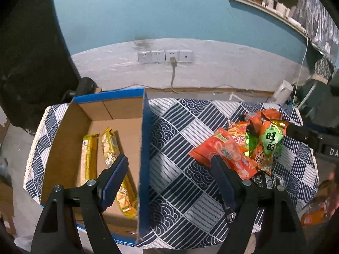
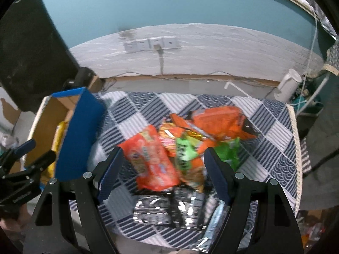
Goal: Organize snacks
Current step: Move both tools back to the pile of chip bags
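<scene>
- Left gripper (image 1: pixel 169 165): jaws wide apart, nothing between them, hanging over the blue right-hand wall of the cardboard box (image 1: pixel 146 148), one finger over the box, the other over the patterned cloth.
- Right gripper (image 2: pixel 163 160): jaws wide apart, empty, poised above the snack pile (image 2: pixel 190 139), pads not touching any packet.
- Inside the box: two yellow biscuit packs (image 1: pixel 89 158), lying flat side by side, long axes running from near edge to far wall, the right one slightly slanted.
- On the desk (image 1: pixel 180 131), right of the box and apart from it: orange packet (image 2: pixel 152 160) with long axis pointing away and slightly left, green bags and more orange bags heaped behind it.
- Nearest the right wrist camera: silver foil packets (image 2: pixel 161 209), flat, blurred.
</scene>
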Action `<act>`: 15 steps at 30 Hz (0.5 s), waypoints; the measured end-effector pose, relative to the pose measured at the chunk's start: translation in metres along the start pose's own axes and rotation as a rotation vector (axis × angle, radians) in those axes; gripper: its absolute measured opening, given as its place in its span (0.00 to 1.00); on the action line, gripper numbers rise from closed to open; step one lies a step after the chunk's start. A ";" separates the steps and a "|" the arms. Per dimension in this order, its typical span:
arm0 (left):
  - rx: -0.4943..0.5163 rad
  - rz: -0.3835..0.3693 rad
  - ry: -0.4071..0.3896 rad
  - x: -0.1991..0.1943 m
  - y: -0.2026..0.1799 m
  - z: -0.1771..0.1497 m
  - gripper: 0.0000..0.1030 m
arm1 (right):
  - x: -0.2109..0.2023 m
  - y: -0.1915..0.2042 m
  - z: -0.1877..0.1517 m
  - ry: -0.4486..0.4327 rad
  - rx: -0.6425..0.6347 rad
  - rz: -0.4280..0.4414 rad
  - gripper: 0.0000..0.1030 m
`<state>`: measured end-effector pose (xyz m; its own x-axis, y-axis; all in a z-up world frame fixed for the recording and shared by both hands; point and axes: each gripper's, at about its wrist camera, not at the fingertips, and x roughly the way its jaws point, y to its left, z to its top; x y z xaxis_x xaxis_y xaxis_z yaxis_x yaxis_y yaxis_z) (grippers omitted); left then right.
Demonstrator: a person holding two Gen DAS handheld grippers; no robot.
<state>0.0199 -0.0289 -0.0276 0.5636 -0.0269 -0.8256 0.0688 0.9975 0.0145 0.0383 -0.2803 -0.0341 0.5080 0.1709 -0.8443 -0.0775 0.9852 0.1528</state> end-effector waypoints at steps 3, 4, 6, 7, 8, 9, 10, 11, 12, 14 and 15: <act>-0.001 -0.008 0.027 0.008 -0.006 0.000 0.79 | 0.009 -0.016 -0.003 0.012 0.030 -0.008 0.75; -0.004 -0.013 0.040 0.011 -0.008 0.000 0.79 | 0.013 -0.021 -0.004 0.018 0.039 -0.010 0.75; -0.018 -0.023 0.068 0.020 -0.013 -0.001 0.79 | 0.020 -0.031 -0.007 0.030 0.058 -0.015 0.75; -0.022 -0.027 0.076 0.023 -0.014 -0.002 0.79 | 0.023 -0.033 -0.009 0.034 0.064 -0.014 0.75; -0.028 -0.030 0.089 0.027 -0.017 -0.002 0.79 | 0.026 -0.036 -0.010 0.040 0.070 -0.012 0.75; -0.033 -0.034 0.101 0.031 -0.018 -0.002 0.79 | 0.030 -0.038 -0.011 0.045 0.074 -0.007 0.75; -0.038 -0.039 0.112 0.035 -0.020 -0.002 0.79 | 0.033 -0.039 -0.013 0.051 0.076 -0.005 0.75; -0.042 -0.041 0.120 0.039 -0.021 -0.002 0.79 | 0.036 -0.039 -0.014 0.054 0.076 -0.004 0.75; -0.047 -0.039 0.127 0.043 -0.022 -0.002 0.79 | 0.041 -0.039 -0.015 0.058 0.072 -0.002 0.75; -0.054 -0.030 0.140 0.050 -0.024 -0.002 0.79 | 0.048 -0.038 -0.017 0.066 0.063 0.001 0.75; -0.058 -0.029 0.147 0.053 -0.025 -0.002 0.79 | 0.051 -0.038 -0.018 0.070 0.059 0.003 0.75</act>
<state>0.0470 -0.0552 -0.0730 0.4348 -0.0506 -0.8991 0.0335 0.9986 -0.0400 0.0517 -0.3086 -0.0918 0.4464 0.1768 -0.8772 -0.0272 0.9825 0.1842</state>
